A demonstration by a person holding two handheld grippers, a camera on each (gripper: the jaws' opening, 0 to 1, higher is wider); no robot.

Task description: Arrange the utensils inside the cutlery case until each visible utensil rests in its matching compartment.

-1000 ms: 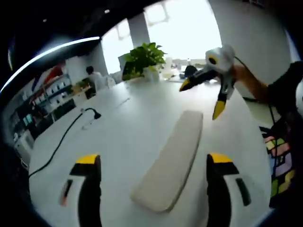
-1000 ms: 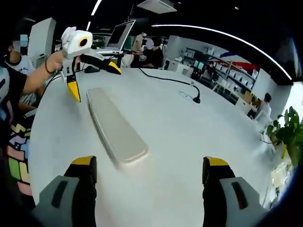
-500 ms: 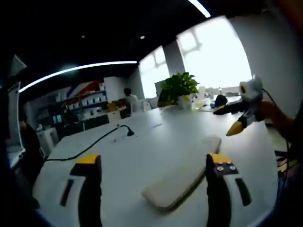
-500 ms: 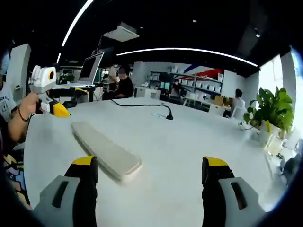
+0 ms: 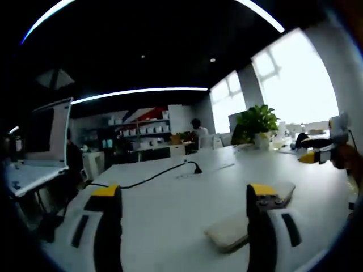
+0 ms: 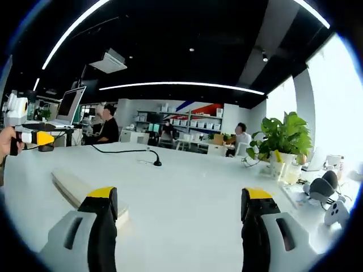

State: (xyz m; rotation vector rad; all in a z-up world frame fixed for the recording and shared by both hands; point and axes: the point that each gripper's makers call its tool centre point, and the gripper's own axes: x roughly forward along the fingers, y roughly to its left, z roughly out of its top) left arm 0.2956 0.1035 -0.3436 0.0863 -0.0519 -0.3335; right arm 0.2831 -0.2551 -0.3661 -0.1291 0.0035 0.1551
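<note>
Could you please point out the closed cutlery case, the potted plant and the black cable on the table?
cutlery case (image 5: 235, 231): left gripper view, on its beige lid near the closer end.
potted plant (image 6: 282, 137): right gripper view, on its green leaves.
black cable (image 5: 148, 179): left gripper view, midway along its run across the white table.

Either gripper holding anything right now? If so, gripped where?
Nothing held. The left gripper and right gripper both stand open with nothing between the jaws; the closed cutlery case lies on the white table.
</note>
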